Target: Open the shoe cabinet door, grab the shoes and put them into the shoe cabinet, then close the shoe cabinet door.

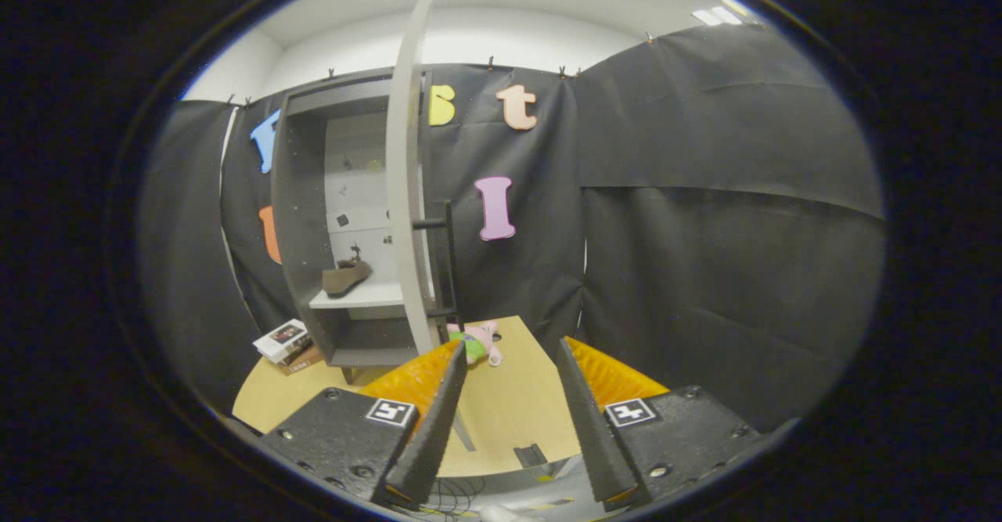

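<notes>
The grey shoe cabinet (301,217) stands on the round wooden table, left of and beyond my fingers. Its door (407,193) is swung wide, edge-on to me, with a black bar handle (449,260) on its outer face. A brown shoe (346,277) lies on the cabinet's white middle shelf (356,297). My gripper (509,361) is open above the table's near part, well short of the door, with nothing between its fingers.
A pink and green soft toy (477,342) lies on the table (509,405) just past the left finger, near the door's foot. A stack of books (286,345) sits left of the cabinet base. Black cloth walls close in the back and right.
</notes>
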Available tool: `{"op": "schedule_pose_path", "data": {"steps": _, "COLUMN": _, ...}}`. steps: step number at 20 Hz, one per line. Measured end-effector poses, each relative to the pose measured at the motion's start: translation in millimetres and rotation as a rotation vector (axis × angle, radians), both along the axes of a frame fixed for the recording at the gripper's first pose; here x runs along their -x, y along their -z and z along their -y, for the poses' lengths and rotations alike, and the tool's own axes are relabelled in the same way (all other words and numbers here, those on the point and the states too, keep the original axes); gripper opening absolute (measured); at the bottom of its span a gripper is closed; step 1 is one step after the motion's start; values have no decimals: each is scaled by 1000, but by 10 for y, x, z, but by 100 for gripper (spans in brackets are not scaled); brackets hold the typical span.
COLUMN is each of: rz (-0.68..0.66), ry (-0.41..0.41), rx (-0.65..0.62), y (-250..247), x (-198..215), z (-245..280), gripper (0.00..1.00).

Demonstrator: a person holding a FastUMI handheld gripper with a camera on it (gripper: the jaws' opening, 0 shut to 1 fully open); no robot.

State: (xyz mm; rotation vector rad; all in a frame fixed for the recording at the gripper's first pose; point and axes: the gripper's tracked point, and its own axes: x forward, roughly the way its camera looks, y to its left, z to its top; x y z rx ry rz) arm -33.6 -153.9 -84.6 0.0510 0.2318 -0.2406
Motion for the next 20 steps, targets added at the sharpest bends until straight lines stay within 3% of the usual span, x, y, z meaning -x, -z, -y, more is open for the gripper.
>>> {"op": "schedule_pose_path", "data": {"steps": 6, "rz": -71, "ry": -106, "rx": 17, "y": 783, "x": -174, "z": -879, "gripper": 90}}
{"op": "schedule_pose_path", "data": {"steps": 11, "rz": -193, "ry": -249, "rx": -43, "y": 1635, "x": -399, "z": -1695, "gripper": 90}}
{"op": "schedule_pose_path", "data": {"steps": 20, "rz": -384, "ry": -396, "rx": -87, "y": 3067, "x": -1016, "z": -2572, "gripper": 90}}
